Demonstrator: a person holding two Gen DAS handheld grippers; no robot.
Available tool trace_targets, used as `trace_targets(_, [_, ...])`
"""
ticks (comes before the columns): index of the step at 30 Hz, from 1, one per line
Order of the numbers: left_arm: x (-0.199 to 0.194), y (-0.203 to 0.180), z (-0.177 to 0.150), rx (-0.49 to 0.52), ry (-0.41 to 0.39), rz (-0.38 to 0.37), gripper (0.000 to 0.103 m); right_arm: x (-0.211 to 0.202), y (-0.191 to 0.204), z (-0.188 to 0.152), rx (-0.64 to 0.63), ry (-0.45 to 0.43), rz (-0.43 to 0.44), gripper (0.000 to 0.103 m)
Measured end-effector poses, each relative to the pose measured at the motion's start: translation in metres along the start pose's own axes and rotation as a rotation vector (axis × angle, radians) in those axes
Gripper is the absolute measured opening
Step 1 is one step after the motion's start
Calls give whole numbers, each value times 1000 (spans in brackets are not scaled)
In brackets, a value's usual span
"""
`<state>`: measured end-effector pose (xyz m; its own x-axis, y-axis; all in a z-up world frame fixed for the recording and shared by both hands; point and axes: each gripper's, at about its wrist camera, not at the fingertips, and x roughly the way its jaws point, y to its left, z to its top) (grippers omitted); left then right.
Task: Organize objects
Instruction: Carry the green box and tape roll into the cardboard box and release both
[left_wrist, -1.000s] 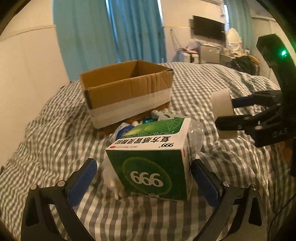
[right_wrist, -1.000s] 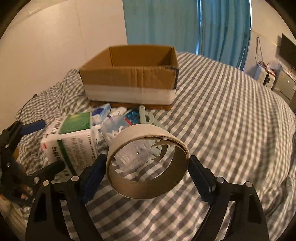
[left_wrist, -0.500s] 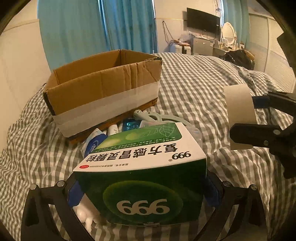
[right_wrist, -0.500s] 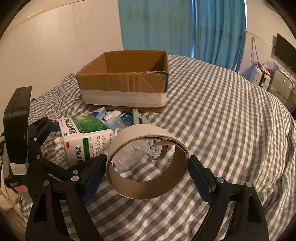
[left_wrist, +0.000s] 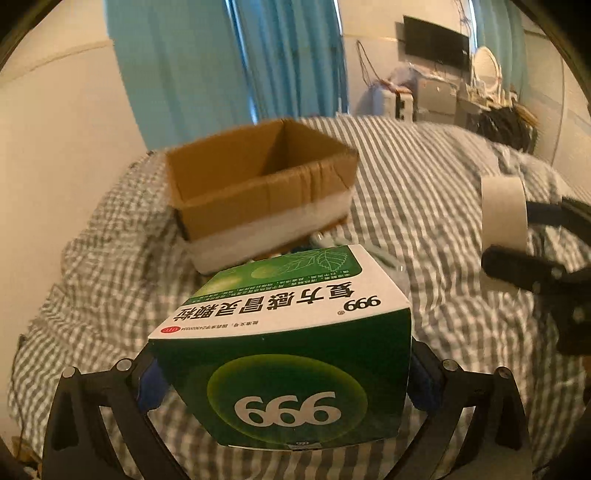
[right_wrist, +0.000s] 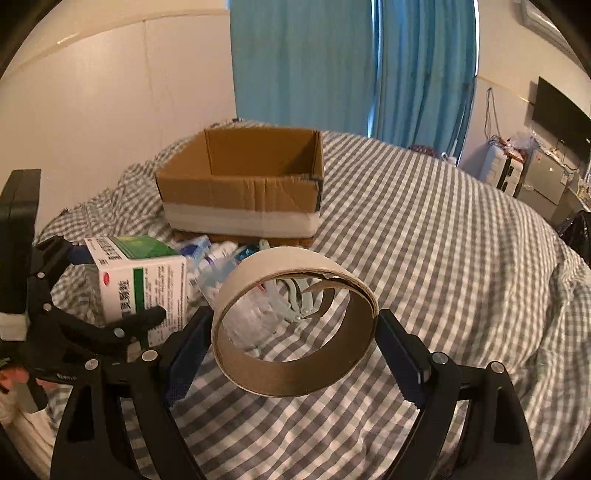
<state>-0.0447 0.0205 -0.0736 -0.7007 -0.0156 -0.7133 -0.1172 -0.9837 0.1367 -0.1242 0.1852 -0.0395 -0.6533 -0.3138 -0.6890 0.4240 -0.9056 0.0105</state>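
While glossy carton (left_wrist: 295, 354) gleams, matte cardboard ring (right_wrist: 295, 321) hangs above gingham (right_wrist: 443, 258).

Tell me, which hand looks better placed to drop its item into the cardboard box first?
Probably the left. Its gripper holds the green medicine box lifted just in front of the cardboard box. The right gripper, clamping the tape roll, looks farther back.

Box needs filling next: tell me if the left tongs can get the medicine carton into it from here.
Probably yes. The left tongs grip the carton clear of the bed, the box is open-topped, and nothing lies between.
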Motion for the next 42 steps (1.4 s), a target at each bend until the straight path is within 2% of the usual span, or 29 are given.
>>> trace_targets(5, [-37,13,12,-31,-52,65,102,-31,15,11,-35,-45,-23,87])
trace_targets(13, [-80,50,42,-113,-135,81,102,-80,37,47,-93,-139,-39,87])
trace_targets(21, [-87,66,83,-137,-212,110,102,-92,42,94,-131,-205,-38,87])
trace_targets(28, [-53,73,114,-133,-229,116,102,-63,37,136,-120,-234,-31,87])
trace_targets(35, [-1,87,136,-145,-214,107,102,0,19,174,-70,-221,-5,87])
trace_targets(42, [62,91,137,-98,-176,131,102,74,-3,192,-4,-177,23,87])
